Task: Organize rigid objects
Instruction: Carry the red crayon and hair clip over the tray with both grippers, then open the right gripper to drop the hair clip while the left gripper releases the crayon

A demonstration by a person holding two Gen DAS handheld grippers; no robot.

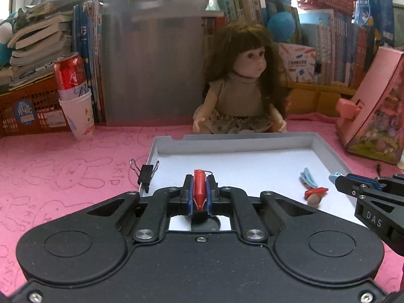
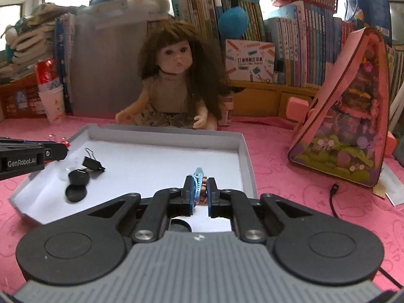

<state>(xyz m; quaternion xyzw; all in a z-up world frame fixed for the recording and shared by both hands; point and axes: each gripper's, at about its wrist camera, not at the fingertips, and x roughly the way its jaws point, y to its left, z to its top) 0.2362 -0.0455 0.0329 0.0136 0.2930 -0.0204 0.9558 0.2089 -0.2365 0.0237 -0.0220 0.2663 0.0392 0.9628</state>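
A shallow grey tray (image 1: 328, 151) with a white floor lies on the pink cloth. My left gripper (image 1: 199, 189) is shut on a red clip (image 1: 199, 189) above the tray's near left part. A black binder clip (image 1: 146, 174) sits on the tray's left rim. A blue hair clip (image 1: 308, 178) and a small red-and-brown figure (image 1: 314, 195) lie in the tray. My right gripper (image 2: 200, 189) stands over the tray (image 2: 246, 156) with the blue hair clip (image 2: 198, 179) between its narrowly parted fingers; whether it grips is unclear. A binder clip (image 2: 92, 162) and two black round caps (image 2: 77, 184) lie at the tray's left.
A doll (image 1: 242, 85) sits just behind the tray. A red can in a paper cup (image 1: 75, 96) stands at back left beside a grey bin (image 1: 151, 63). A pink toy box (image 2: 353, 126) leans at the right, with a black cable (image 2: 334, 197) near it. Books line the back.
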